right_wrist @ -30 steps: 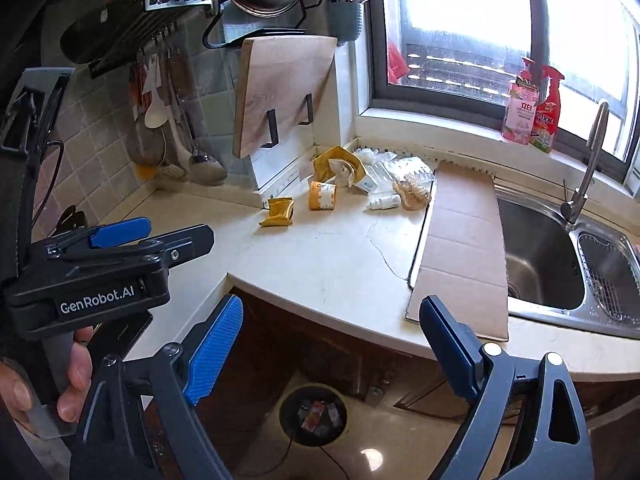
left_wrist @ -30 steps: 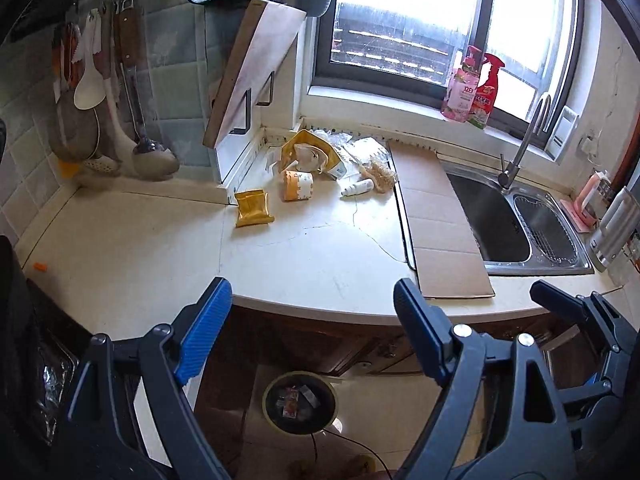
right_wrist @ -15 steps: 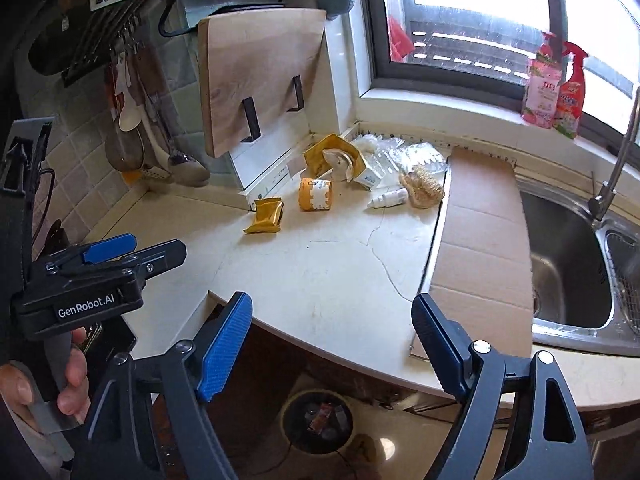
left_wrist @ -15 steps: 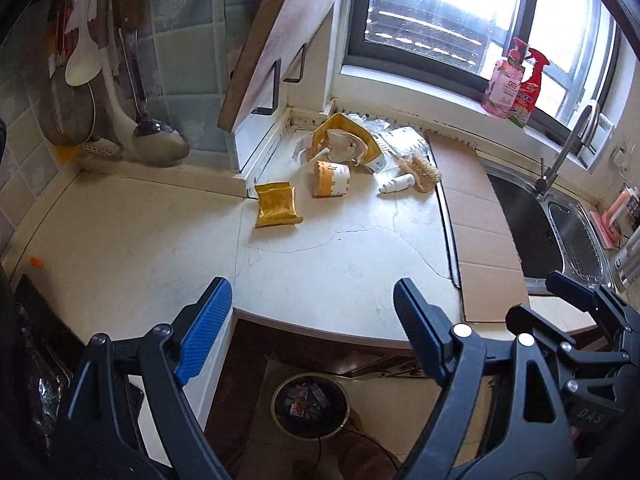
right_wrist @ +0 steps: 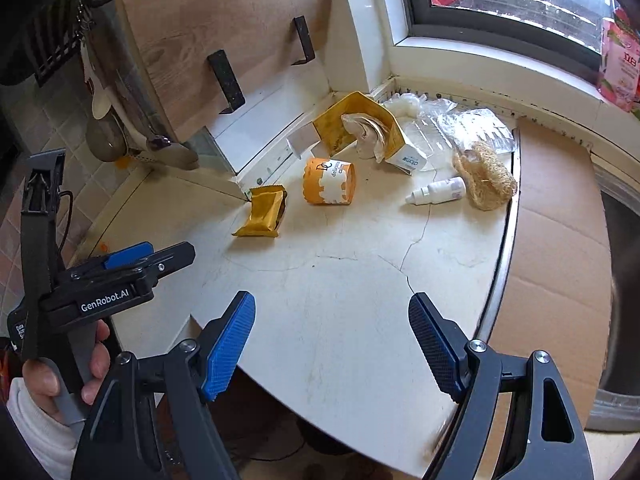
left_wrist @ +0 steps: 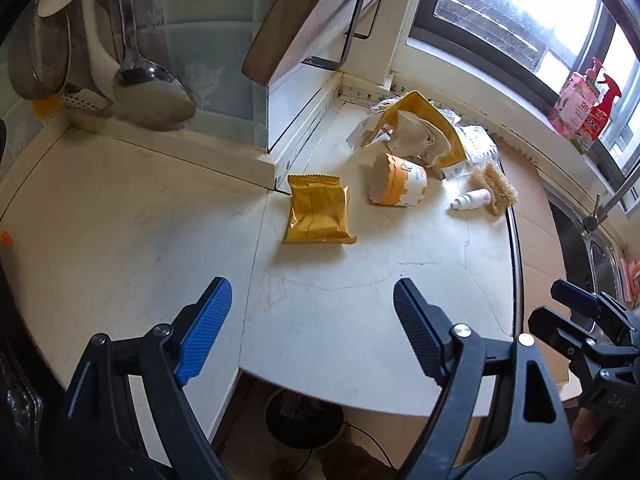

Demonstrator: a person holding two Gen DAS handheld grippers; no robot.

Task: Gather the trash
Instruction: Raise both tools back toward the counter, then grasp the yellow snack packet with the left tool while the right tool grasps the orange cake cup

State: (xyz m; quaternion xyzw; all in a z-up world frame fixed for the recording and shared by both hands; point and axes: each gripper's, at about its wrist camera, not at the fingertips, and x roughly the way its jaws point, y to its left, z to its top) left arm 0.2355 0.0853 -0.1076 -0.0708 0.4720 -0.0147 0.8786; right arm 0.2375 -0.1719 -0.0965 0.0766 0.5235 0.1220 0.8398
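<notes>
Trash lies at the back of the white counter (left_wrist: 132, 240): a gold snack wrapper (left_wrist: 318, 214) (right_wrist: 264, 212), a tipped orange-and-white paper cup (left_wrist: 400, 186) (right_wrist: 330, 182), a torn yellow carton (left_wrist: 420, 128) (right_wrist: 360, 128), a small white bottle (right_wrist: 438, 192), a loofah (right_wrist: 486, 180) and clear plastic bags (right_wrist: 460, 124). My left gripper (left_wrist: 310, 286) hangs open and empty over the counter's front, short of the wrapper. My right gripper (right_wrist: 332, 298) is open too, its jaws closing slightly with nothing between them. A round bin (left_wrist: 304, 416) stands on the floor below the counter edge.
Flat cardboard (right_wrist: 560, 220) covers the counter to the right, beside the steel sink (left_wrist: 576, 240). A wooden cutting board (right_wrist: 200, 40) leans in a rack at the back. Ladles (left_wrist: 148, 88) hang on the left wall. Spray bottles (left_wrist: 580, 104) stand on the sill.
Both grippers have come forward and down toward the counter, so the trash looks larger and nearer. The right gripper's jaws have narrowed a little. Nothing has been picked up.
</notes>
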